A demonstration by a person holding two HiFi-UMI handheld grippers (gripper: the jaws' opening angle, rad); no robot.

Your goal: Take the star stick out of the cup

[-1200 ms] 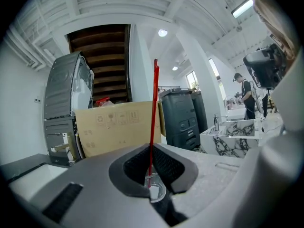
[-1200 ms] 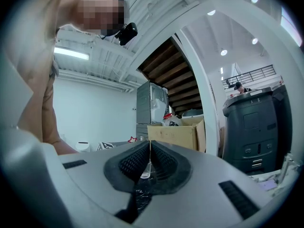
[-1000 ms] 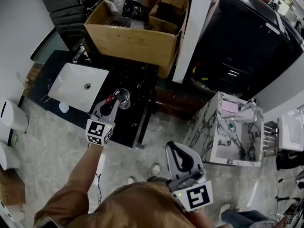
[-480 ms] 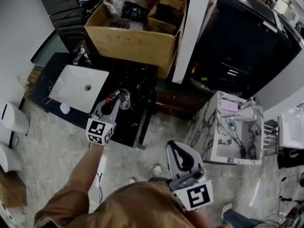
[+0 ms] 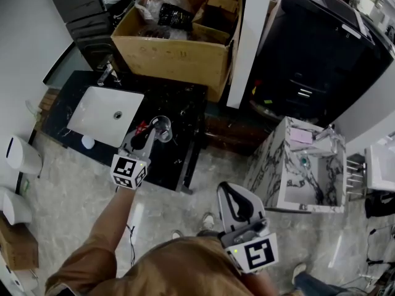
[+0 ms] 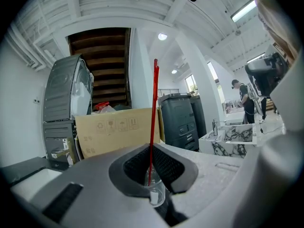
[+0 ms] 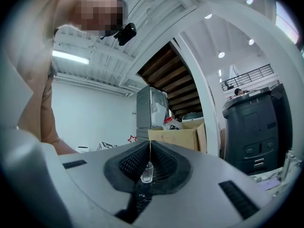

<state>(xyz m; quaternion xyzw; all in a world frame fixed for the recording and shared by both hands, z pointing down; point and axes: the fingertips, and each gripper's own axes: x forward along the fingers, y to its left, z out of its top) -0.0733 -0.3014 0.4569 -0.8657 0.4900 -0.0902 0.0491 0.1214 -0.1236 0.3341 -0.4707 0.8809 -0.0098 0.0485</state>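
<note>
The red star stick (image 5: 142, 129) sits at the left claw's (image 5: 150, 137) tip, just beside the clear cup (image 5: 162, 128) on the black worktop (image 5: 180, 156).

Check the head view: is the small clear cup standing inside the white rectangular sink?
No, the small clear cup stands on the black counter beside the white rectangular sink.

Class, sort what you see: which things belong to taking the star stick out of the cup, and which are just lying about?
In the job: star stick, clear cup, left gripper shut on the stick.
Lying about: cardboard box, white sink, faucet, marble washstand, right gripper, shut, holding nothing.
</note>
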